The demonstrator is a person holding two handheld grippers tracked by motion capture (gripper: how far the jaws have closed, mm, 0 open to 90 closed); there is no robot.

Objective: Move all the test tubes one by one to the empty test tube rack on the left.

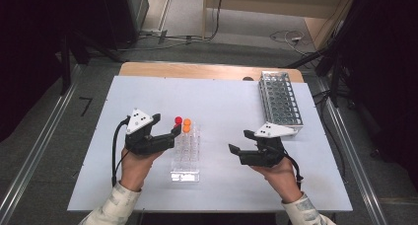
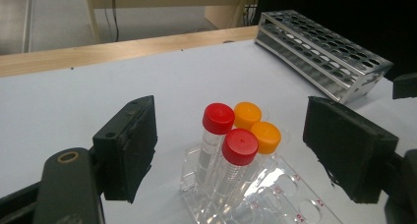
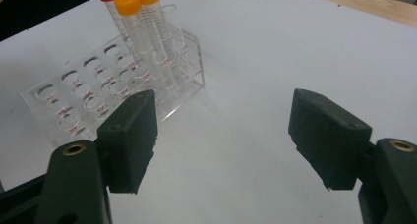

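From above I see the clear rack [image 1: 186, 153] between my left gripper [image 1: 167, 126] and right gripper [image 1: 240, 142]. The left gripper view shows its jaws spread before four capped tubes [image 2: 231, 150] and the metal rack [image 2: 322, 54]. The right gripper view shows spread jaws holding nothing.

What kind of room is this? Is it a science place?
Probably a lab or test room. Capped tubes stand in a clear rack on a white table, a metal tube rack sits nearby, and cables trail across the grey floor behind.
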